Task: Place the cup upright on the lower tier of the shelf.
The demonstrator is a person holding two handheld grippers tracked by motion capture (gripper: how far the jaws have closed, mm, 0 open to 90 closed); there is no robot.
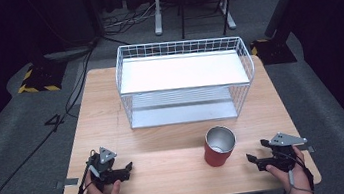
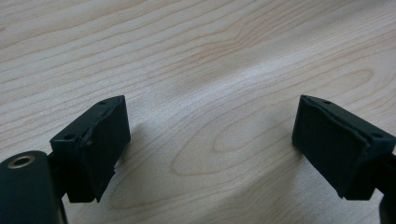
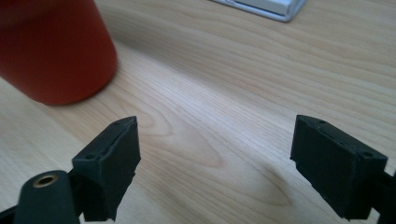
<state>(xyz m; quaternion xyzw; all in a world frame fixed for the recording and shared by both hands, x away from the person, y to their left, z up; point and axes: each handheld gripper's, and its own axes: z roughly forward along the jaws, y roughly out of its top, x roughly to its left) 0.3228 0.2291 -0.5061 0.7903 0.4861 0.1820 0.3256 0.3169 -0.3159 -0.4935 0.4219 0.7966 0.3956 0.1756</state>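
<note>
Your two grippers rest low at the near edge of the tabletop [image 1: 174,127], jaws spread wide and holding nothing, as if poised before a pick. The left gripper [image 1: 128,167] sits by the near left corner over bare wood; your right gripper [image 1: 250,157] lies by the near right corner, its jaws turned toward the red cup [image 1: 219,145], the nearest thing to it. That cup stands upright and mouth-up, right of centre near the front edge, just short of the wire basket [image 1: 181,48] at the far edge, which looks placed to receive it.
</note>
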